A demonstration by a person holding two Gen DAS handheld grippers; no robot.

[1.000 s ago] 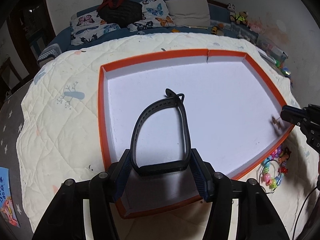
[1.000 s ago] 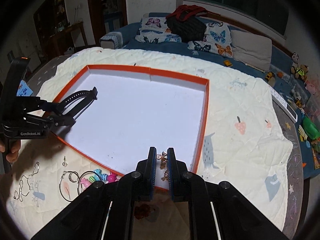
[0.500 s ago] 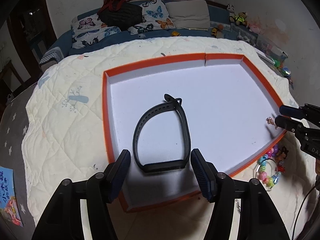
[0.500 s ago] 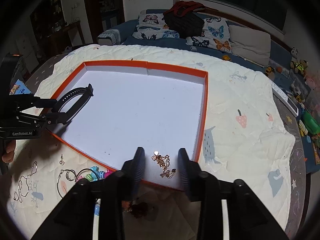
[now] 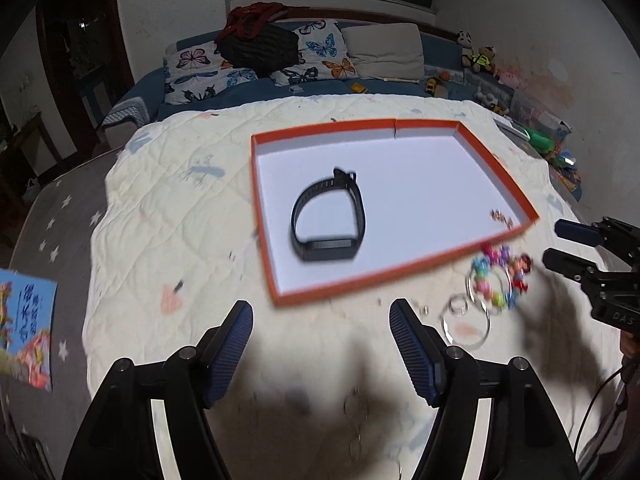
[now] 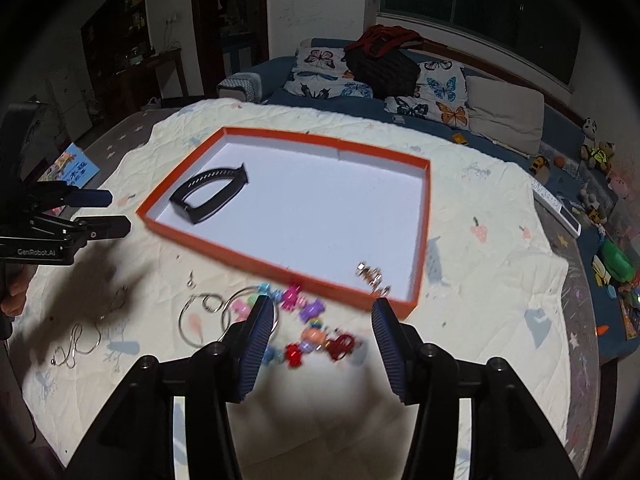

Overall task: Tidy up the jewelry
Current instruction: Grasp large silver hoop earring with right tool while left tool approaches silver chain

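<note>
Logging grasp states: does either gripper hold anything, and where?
Nothing is held. The left gripper and right gripper both stand open and empty, their jaws having just been opening.

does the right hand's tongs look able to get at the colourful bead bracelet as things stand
Probably yes. The right tongs stand open, having just been opening, with nothing between them. The colourful bead bracelet lies on the quilt right below, outside the orange tray, uncovered.

Both tools are pointing steeply downward, and nothing is sitting between the fingers of either. The left tool (image 5: 321,322) is gaping wide, its jaws having just been opening. The right tool (image 6: 323,316) is gaping too, its jaws likewise just opening.
</note>
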